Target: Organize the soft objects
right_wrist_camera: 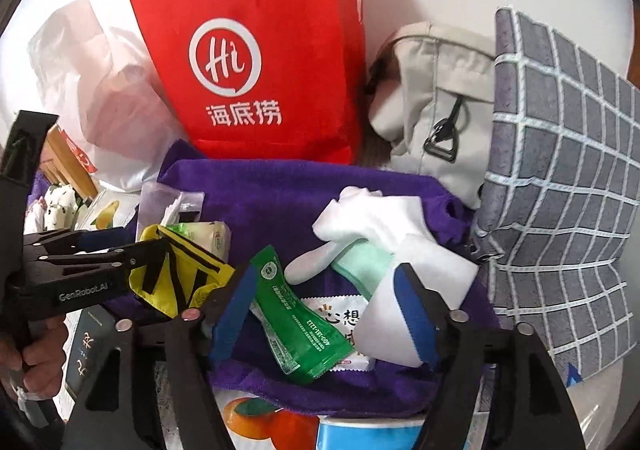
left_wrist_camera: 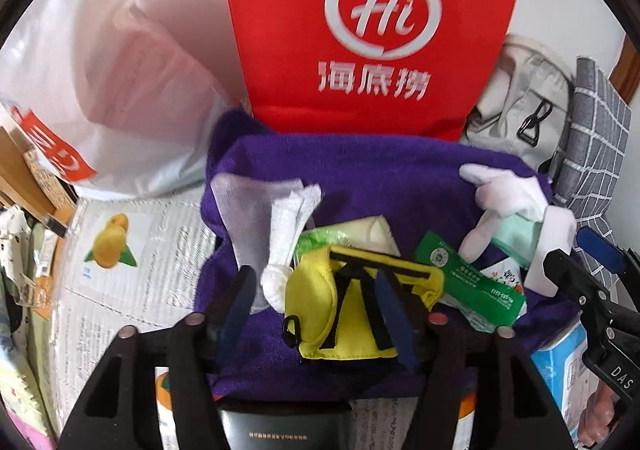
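Two tools were in play, both with jaws parted and nothing gripped. The left tool (left_wrist_camera: 316,310) sat lower centre of the left wrist view, its jaws straddling the yellow pouch (left_wrist_camera: 352,314) without the pads pressing on it; pouch with black straps lay on the purple towel (left_wrist_camera: 380,178). The right tool (right_wrist_camera: 324,314) sat lower centre of the right wrist view, released, jaws either side of the green sachet (right_wrist_camera: 298,314) and a white printed packet (right_wrist_camera: 340,324), the right finger in front of a white folded cloth (right_wrist_camera: 416,290); contact with that cloth could not be told.

On the towel, left wrist view: white sock (left_wrist_camera: 288,238) centre left, a translucent bag (left_wrist_camera: 248,206) just beside it, a pale green wipes pack (left_wrist_camera: 348,234) behind the pouch, white gloves (left_wrist_camera: 500,190) centre right, a mint green piece (left_wrist_camera: 516,238) below them.

Behind the towel, upper centre, stood a red paper bag (left_wrist_camera: 372,30) with a white logo. White plastic bag (left_wrist_camera: 100,70) upper left. Beige bag (right_wrist_camera: 436,98) and grey checked cloth (right_wrist_camera: 560,170) at right of the right wrist view. A person's hand (right_wrist_camera: 36,354) held the left tool's handle at lower left of that view. Printed cardboard (left_wrist_camera: 132,250) with a fruit picture lay under the towel at left.
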Motion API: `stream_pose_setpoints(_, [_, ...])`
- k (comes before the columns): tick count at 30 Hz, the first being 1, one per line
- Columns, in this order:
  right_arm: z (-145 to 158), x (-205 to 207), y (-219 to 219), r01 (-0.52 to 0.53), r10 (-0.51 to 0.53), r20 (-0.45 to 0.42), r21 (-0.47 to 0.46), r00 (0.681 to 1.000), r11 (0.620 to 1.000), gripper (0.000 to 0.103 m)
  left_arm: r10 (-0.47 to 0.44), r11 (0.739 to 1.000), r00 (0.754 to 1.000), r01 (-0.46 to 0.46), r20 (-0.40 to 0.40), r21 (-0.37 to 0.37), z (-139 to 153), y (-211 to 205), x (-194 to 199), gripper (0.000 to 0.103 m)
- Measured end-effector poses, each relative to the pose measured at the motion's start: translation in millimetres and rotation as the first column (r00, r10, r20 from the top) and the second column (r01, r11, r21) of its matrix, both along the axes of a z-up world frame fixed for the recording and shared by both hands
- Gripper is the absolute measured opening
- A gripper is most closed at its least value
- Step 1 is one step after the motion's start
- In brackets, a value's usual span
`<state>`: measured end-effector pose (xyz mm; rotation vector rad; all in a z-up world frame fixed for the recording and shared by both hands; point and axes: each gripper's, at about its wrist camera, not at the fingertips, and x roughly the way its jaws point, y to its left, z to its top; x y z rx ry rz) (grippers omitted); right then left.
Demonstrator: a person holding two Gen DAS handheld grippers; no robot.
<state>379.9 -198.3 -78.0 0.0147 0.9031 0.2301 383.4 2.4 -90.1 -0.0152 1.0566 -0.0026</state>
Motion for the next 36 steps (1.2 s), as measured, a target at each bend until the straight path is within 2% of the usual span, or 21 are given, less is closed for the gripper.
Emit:
stream_pose_setpoints(2, [9, -5, -2, 0.005, -0.005, 0.017, 0.011, 1.0, 1.0, 0.075, 0.008, 1.0, 1.0, -0.009, 0.03, 0.004, 11, -1, -7, 0.069])
stream_pose_setpoints(4, [19, -11, -3, 0.015, -0.016, 0.047, 0.013, 0.999, 1.0, 0.082, 0.004, 1.0, 0.999, -0.005, 0.054, 0.013, 20, -3, -16, 0.073])
stream_pose_setpoints(6, [27, -20, -4, 0.029, -0.03, 0.07, 0.014, 0.997, 0.999, 0.087, -0.004, 0.999, 0.998, 0.001, 0.069, 0.038, 28, -5, -25, 0.074])
stream_pose_setpoints(9, [30, -30, -5, 0.039, -0.039, 0.049, 0.01, 0.998, 0.999, 0.087, -0.011, 0.996, 0.995, 0.001, 0.103, 0.091, 41, -9, -41, 0.074])
stream_pose_setpoints(13, [34, -50, -6, 0.054, -0.054, 0.03, 0.013, 0.998, 0.998, 0.087, -0.015, 0.997, 0.992, 0.005, 0.125, 0.081, 57, -8, -69, 0.074])
stream_pose_setpoints(17, [43, -82, -7, 0.073, -0.073, 0.032, 0.012, 0.997, 0.997, 0.087, -0.026, 0.996, 0.989, 0.012, 0.148, 0.091, 71, -9, -99, 0.074])
stream_pose_setpoints(29, [75, -198, -8, 0.124, -0.122, 0.074, -0.021, 0.99, 0.992, 0.1, -0.014, 0.997, 0.966, -0.008, 0.257, 0.083, 123, -6, -210, 0.074])
stream_pose_setpoints(36, [91, -265, -16, 0.156, -0.152, 0.108, -0.03, 0.983, 0.987, 0.103, 0.002, 0.997, 0.962, -0.022, 0.272, 0.072, 128, -9, -275, 0.078])
